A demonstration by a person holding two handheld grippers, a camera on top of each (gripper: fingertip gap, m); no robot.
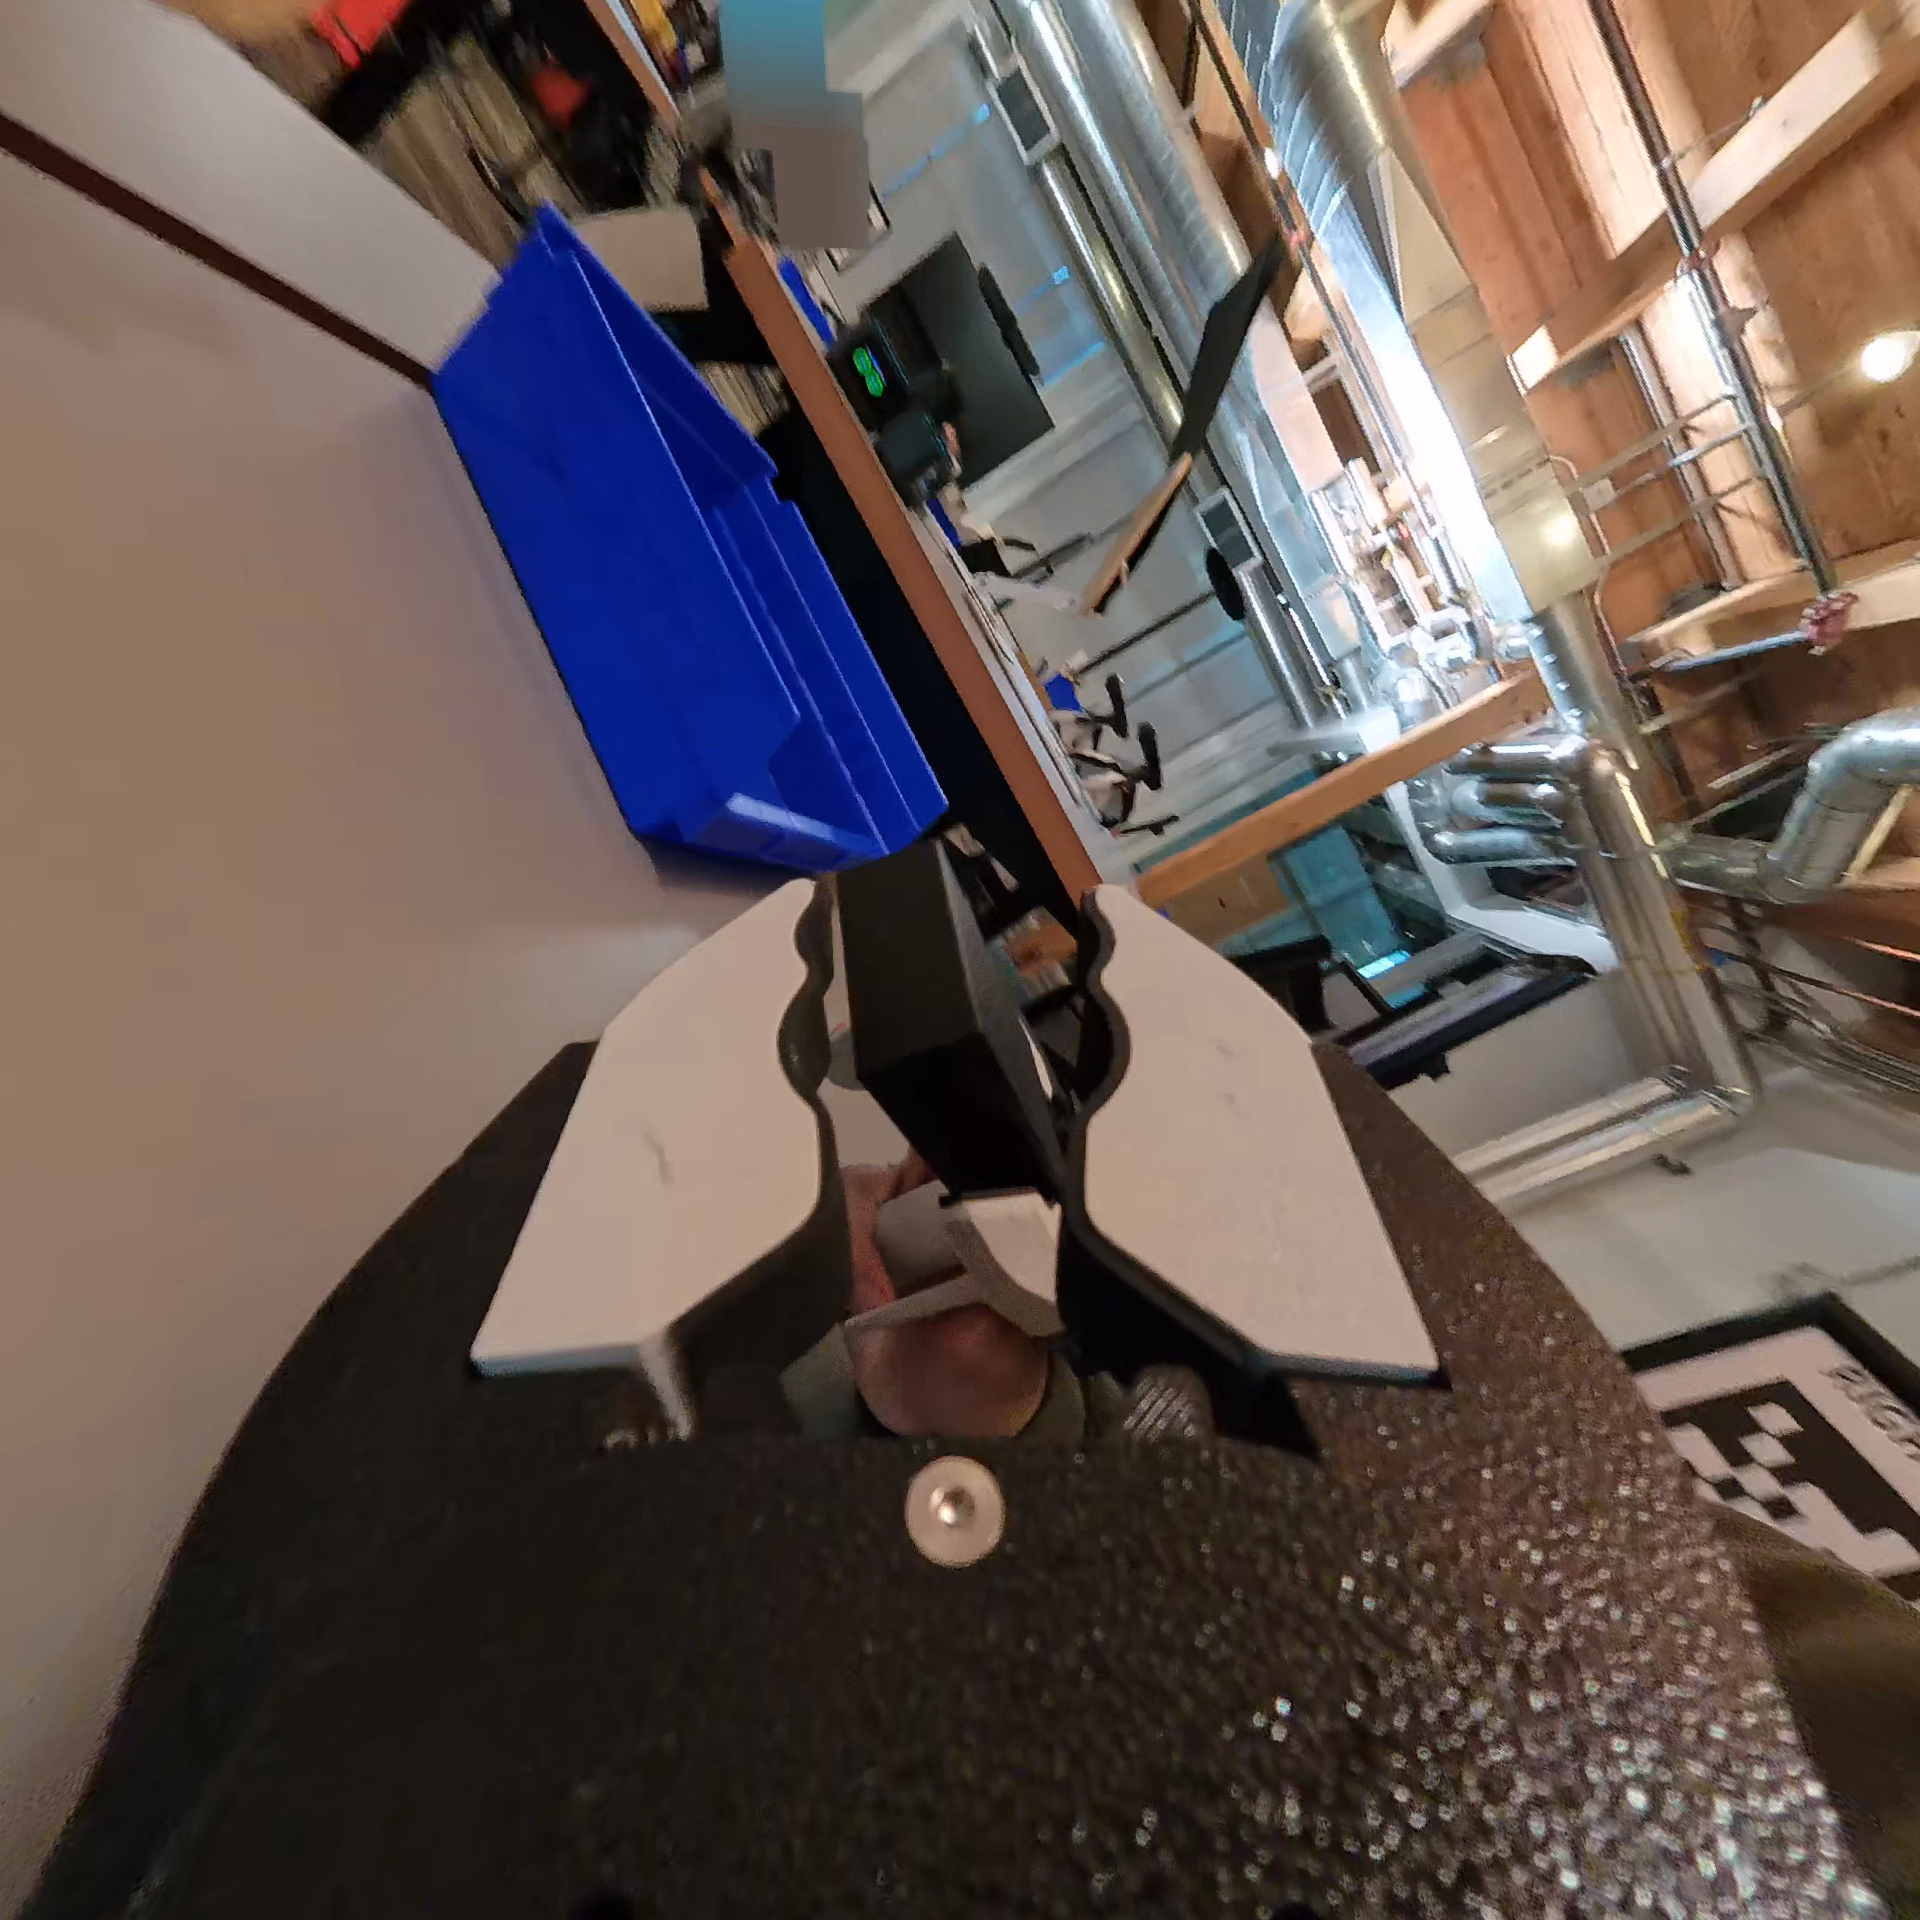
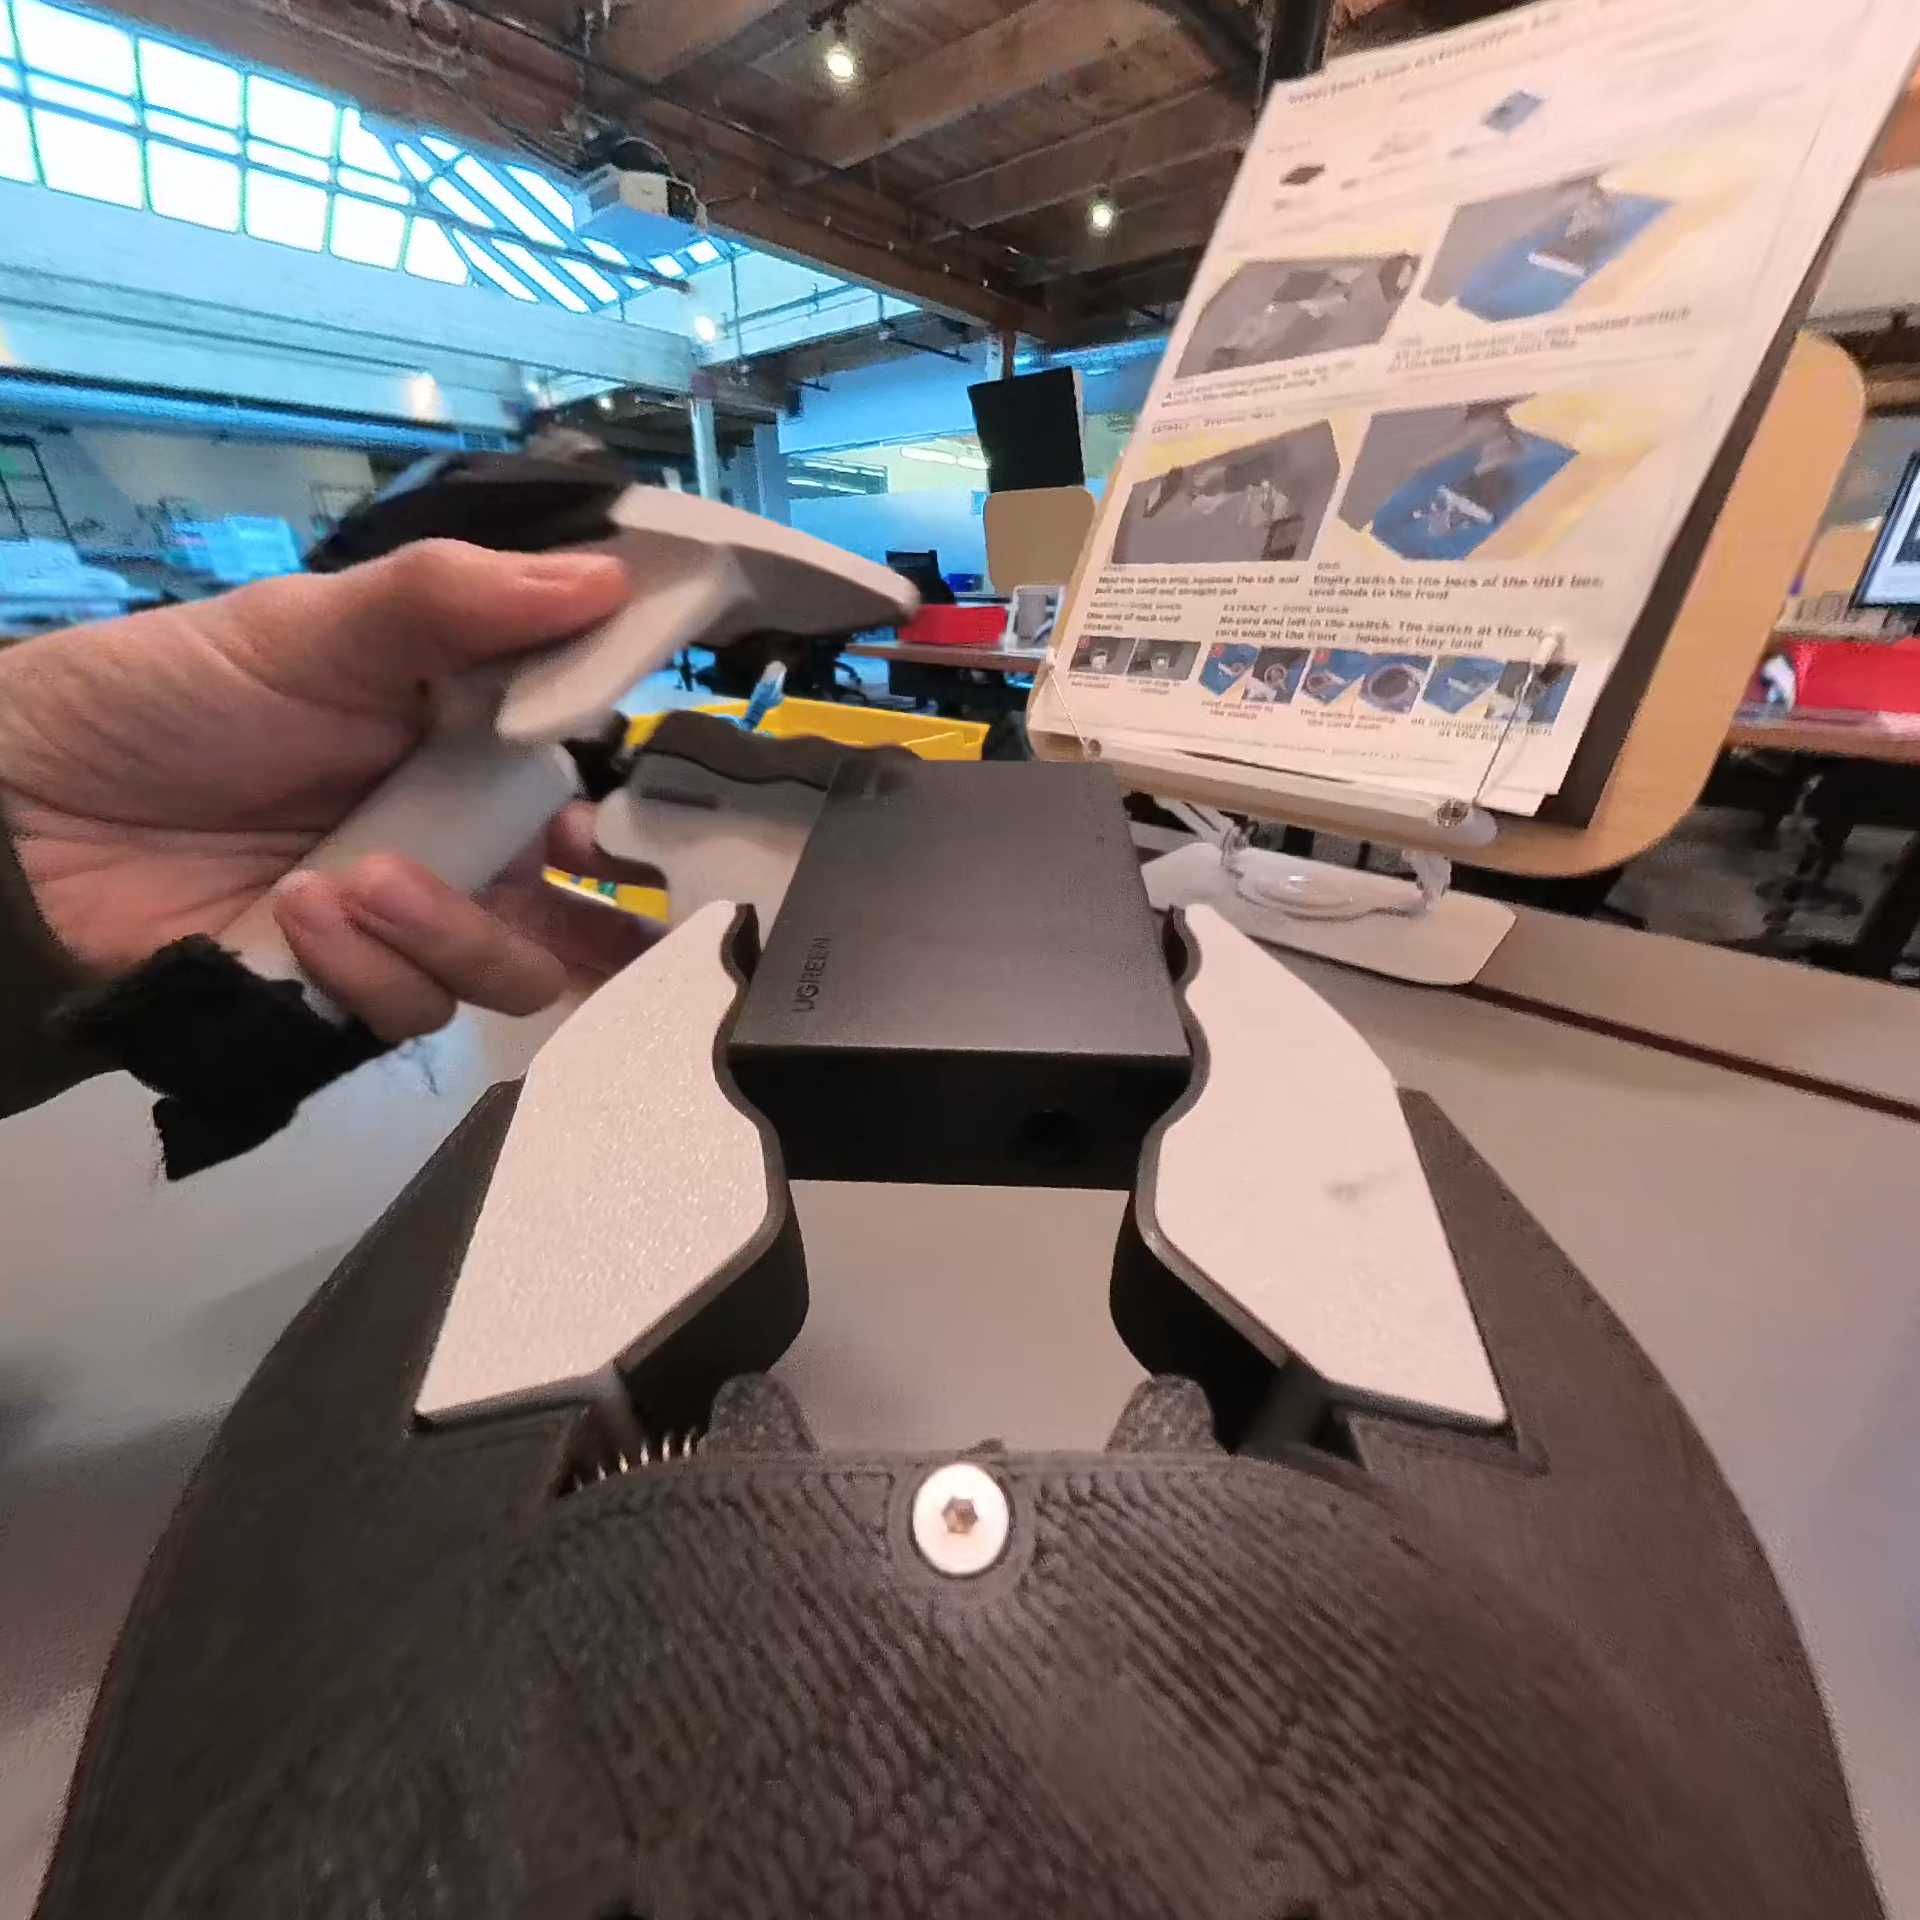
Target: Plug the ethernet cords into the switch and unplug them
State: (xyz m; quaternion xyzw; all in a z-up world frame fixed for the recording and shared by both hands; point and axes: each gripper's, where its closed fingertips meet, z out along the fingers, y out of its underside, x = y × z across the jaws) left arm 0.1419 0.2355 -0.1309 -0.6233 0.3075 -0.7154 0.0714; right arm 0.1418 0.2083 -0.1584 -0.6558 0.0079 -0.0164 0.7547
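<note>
Right gripper (image 2: 961, 956) clamps switch (image 2: 961, 935), frame centre, above table (image 2: 1662, 1299). Left gripper (image 1: 951, 997) also grips switch (image 1: 914, 997). Cords unseen. Risk: two tilted grips twisting switch loose; bin (image 1: 665, 582) near.

It was a big open workshop or lab floor in a converted industrial building. Bare timber joists (image 1: 1704, 208) and shiny silver ventilation ducts (image 1: 1132, 239) ran overhead, with a slanted glass skylight (image 2: 260, 177) beyond. Long pale grey counters (image 2: 1662, 1247) carried blue plastic storage bins (image 1: 665, 623), a yellow plastic bin (image 2: 862, 724) and a printed instruction sheet on a wooden stand (image 2: 1434, 436).
</note>
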